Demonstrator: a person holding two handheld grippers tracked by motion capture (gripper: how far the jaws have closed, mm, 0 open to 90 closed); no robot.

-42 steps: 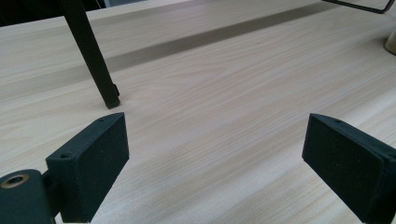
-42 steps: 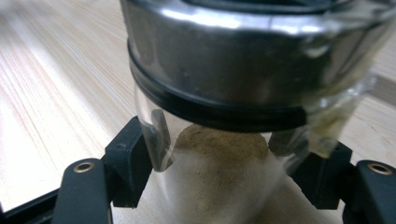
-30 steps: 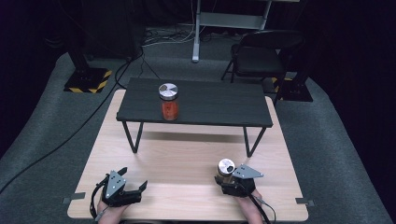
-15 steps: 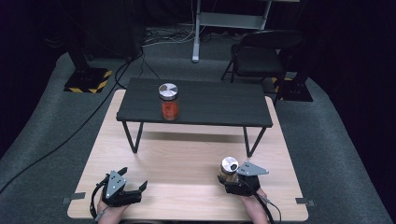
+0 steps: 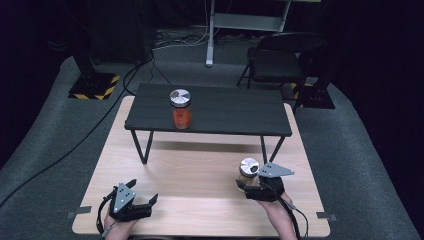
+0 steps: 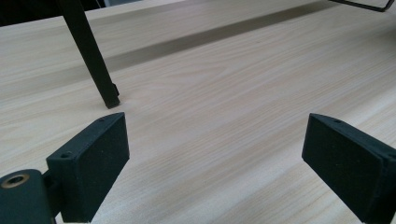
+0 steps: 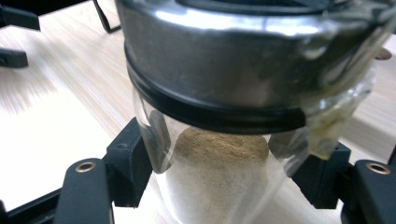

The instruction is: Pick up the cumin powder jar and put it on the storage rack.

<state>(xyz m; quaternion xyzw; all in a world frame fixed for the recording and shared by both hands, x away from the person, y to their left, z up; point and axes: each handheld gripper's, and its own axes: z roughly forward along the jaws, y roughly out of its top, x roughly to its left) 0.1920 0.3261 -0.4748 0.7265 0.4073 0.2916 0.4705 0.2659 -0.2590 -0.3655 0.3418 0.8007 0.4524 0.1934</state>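
The right gripper (image 5: 248,184) is clenched around a glass jar of brown powder (image 5: 248,170) with a metal lid, holding it upright above the near right part of the wooden bench (image 5: 200,180). The left gripper (image 5: 142,197) rests at the near left with its jaws spread wide and nothing between them. A second jar with red contents (image 5: 181,109) stands on the small black table (image 5: 225,110) farther back.

Each black hand-held gripper (image 5: 141,201) carries a grey three-cornered plate and cable.
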